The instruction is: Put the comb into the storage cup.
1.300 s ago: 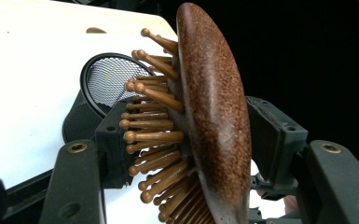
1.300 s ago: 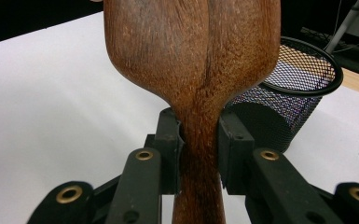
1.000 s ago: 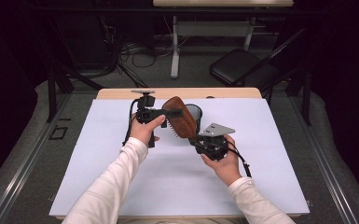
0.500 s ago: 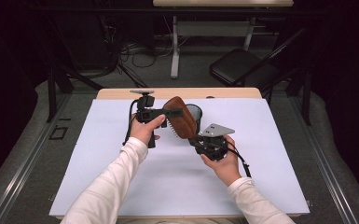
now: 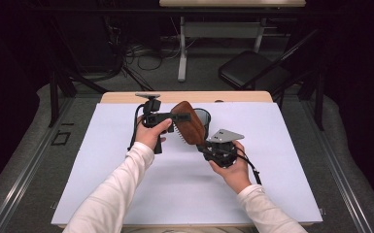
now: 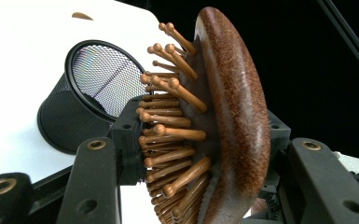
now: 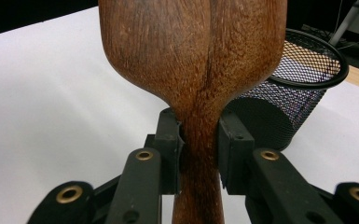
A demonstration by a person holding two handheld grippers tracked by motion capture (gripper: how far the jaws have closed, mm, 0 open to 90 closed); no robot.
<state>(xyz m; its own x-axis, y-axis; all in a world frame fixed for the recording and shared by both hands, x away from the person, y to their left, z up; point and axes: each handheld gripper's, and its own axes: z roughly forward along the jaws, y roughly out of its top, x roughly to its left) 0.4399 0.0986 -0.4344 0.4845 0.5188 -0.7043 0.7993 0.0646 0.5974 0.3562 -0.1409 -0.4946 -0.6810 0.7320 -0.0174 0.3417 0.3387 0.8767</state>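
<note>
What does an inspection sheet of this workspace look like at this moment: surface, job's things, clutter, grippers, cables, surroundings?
Surface: white table top, wooden strip along the far edge.
Job's things: wooden hairbrush held up between both grippers; black mesh cup standing upright just behind it.
Clutter: nothing seen.
Grippers: left gripper has just been closing its fingers on the brush head, bristles on one side, back on the other; right gripper clamped on the brush handle.
Cables: one trails from each gripper; more lie on the floor beyond the table.
Surroundings: dark room, folding chair, white desk leg.
</note>
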